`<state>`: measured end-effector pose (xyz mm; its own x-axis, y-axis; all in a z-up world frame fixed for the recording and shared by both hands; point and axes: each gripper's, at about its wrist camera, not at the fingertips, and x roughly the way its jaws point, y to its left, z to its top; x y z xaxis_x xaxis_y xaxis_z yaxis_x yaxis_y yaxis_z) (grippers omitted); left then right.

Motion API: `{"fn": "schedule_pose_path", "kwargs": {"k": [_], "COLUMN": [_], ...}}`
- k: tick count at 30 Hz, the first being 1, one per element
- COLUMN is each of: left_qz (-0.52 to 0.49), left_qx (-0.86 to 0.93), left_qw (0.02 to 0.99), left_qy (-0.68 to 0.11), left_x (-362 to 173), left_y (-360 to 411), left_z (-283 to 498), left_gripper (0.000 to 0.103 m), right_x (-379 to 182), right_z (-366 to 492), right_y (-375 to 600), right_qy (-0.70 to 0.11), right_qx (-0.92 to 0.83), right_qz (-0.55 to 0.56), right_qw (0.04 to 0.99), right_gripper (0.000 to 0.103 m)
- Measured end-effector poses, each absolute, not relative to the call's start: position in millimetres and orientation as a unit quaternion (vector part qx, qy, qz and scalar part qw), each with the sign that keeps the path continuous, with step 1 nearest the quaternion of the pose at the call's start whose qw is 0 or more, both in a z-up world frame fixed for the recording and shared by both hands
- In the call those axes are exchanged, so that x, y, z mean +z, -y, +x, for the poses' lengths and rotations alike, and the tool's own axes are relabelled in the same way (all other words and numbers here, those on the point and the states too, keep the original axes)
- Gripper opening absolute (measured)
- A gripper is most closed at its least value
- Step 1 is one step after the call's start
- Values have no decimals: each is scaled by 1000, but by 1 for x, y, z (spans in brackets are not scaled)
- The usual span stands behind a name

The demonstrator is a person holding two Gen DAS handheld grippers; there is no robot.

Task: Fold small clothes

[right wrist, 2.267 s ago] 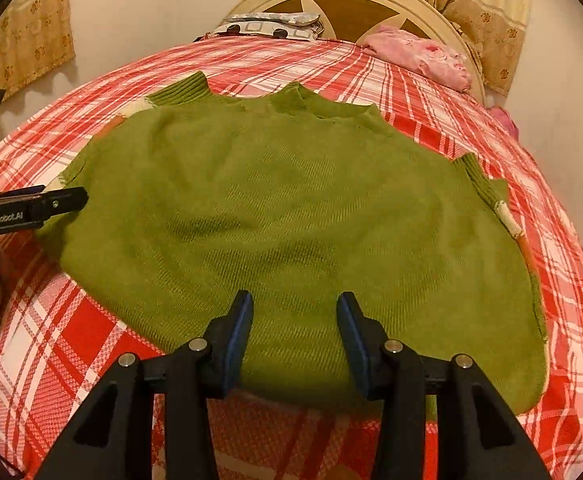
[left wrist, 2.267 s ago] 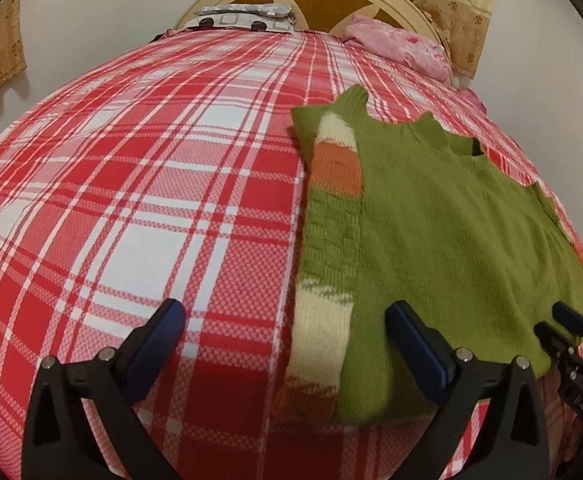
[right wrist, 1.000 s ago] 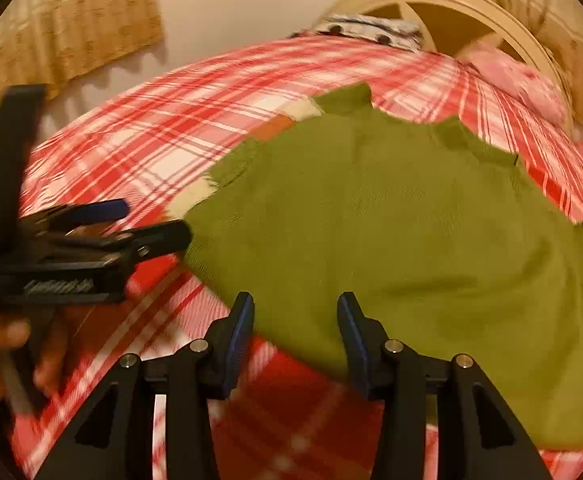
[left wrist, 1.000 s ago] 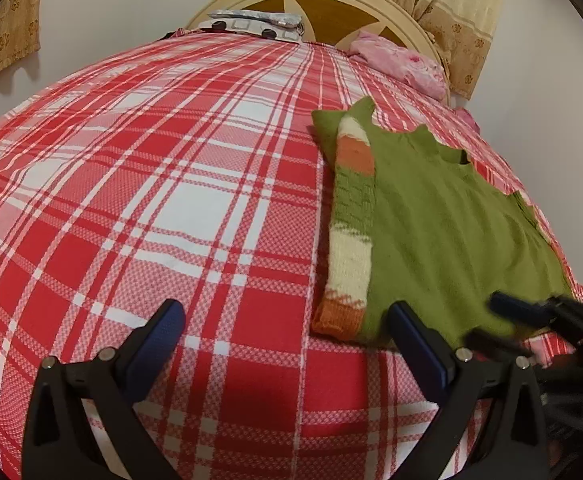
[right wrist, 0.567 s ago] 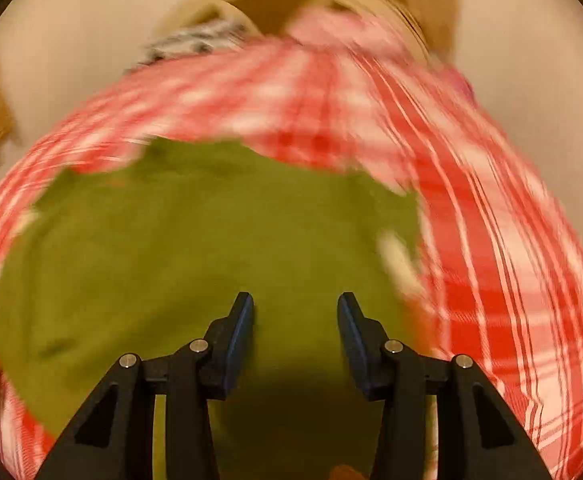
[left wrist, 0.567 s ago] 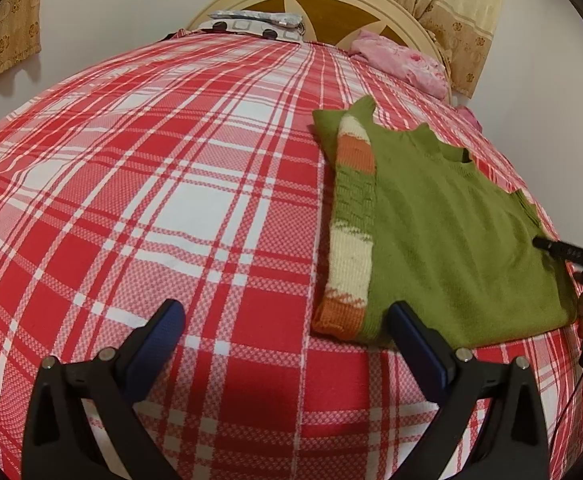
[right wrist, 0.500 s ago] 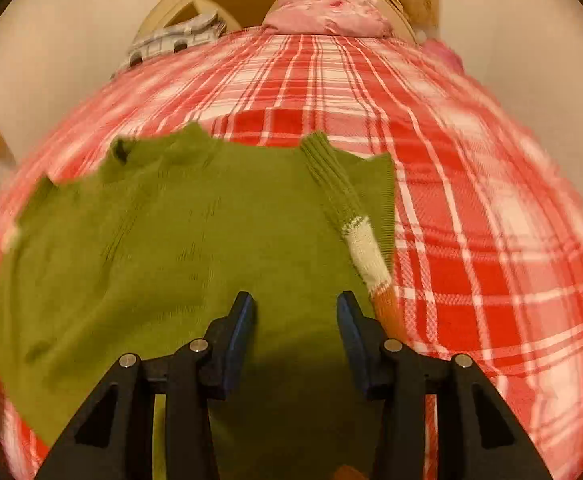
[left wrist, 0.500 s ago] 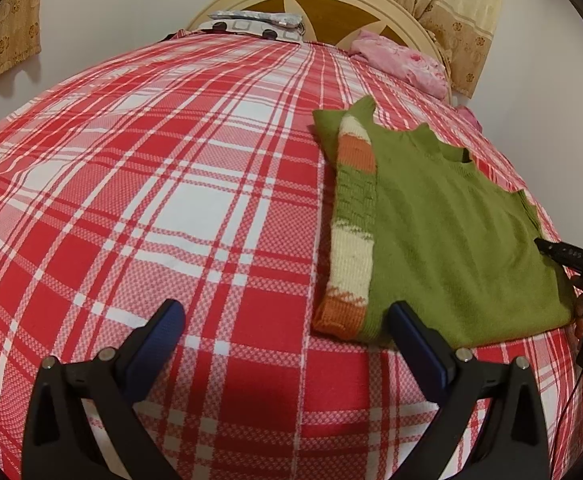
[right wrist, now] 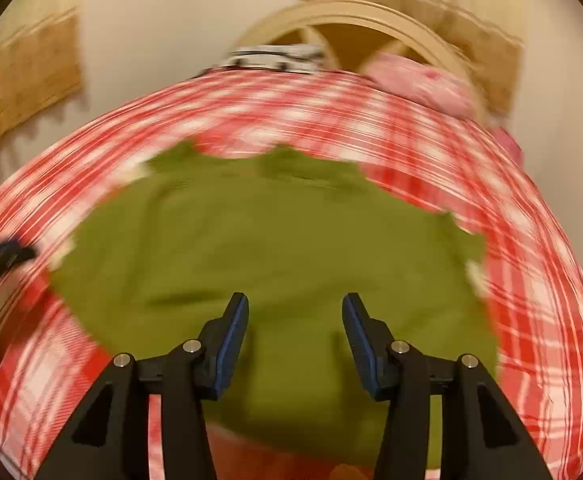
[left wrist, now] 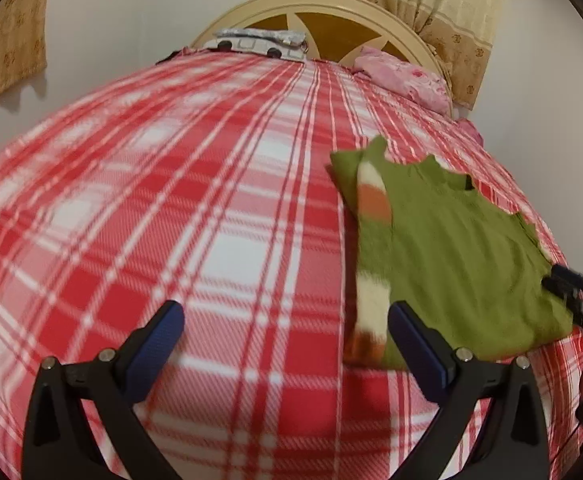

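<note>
Left wrist view alone shows the green sweater (left wrist: pixel 463 264) with its striped sleeve (left wrist: pixel 371 248) folded along its left edge, on the plaid bedspread (left wrist: pixel 171 216); the left gripper (left wrist: pixel 287 340) gapes wide and empty. Right wrist view, blurred, shows the right gripper (right wrist: pixel 295 332) above the sweater, jaws opening, seemingly nothing between them. No legible writing

Bedroom in a home. A bed (left wrist: pixel 171 200) is covered by a red-and-white plaid sheet, with a rounded cream headboard (left wrist: pixel 319 4) set against a plain pale wall. A pink pillow (left wrist: pixel 403 76) and a folded checked cloth (left wrist: pixel 259 42) are laid at the head. Patterned beige curtains (left wrist: pixel 443 12) are hung behind the headboard and at the left.
</note>
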<state>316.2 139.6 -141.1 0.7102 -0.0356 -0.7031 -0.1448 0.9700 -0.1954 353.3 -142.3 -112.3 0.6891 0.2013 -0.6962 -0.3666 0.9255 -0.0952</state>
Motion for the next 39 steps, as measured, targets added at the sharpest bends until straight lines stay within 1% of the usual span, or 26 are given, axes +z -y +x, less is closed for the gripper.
{"fn": "schedule_pose_path", "kwargs": {"k": [3,8,12,21,25,31,39], "left_qz": [-111,-111,-125,-84,-59,-35,-33], "left_qx": [17,-1,-26,-56,-69,-83,-94], "left_qw": [919,919,917,917,918,914,902], "left_qy": [-378,-378,-379,-385,-386,-396,-420], "left_x": [-134,-133,-133,-135,-134,-139,-155], "left_y": [-148,-161,-166,-145,-132,-118,-112], "left_z": [329,343,358,394,411,434,466], "left_gripper": [103,103,103,103,103,103,103], "right_x": [-115,-129,-142,-159,-165,-172,-170], "right_z": [333,303,292,273,275,286,297], "right_y": [99,28,-3,-59,-68,-63,-65], "right_qy": [-352,-330,-320,-285,-272,-283,-286], "right_qx": [196,242,257,276,261,241,230], "right_qz": [-148,-239,-279,-350,-365,-356,-353], "right_qw": [903,881,868,849,851,858,860], "right_gripper": [51,51,51,50,50,50,50]}}
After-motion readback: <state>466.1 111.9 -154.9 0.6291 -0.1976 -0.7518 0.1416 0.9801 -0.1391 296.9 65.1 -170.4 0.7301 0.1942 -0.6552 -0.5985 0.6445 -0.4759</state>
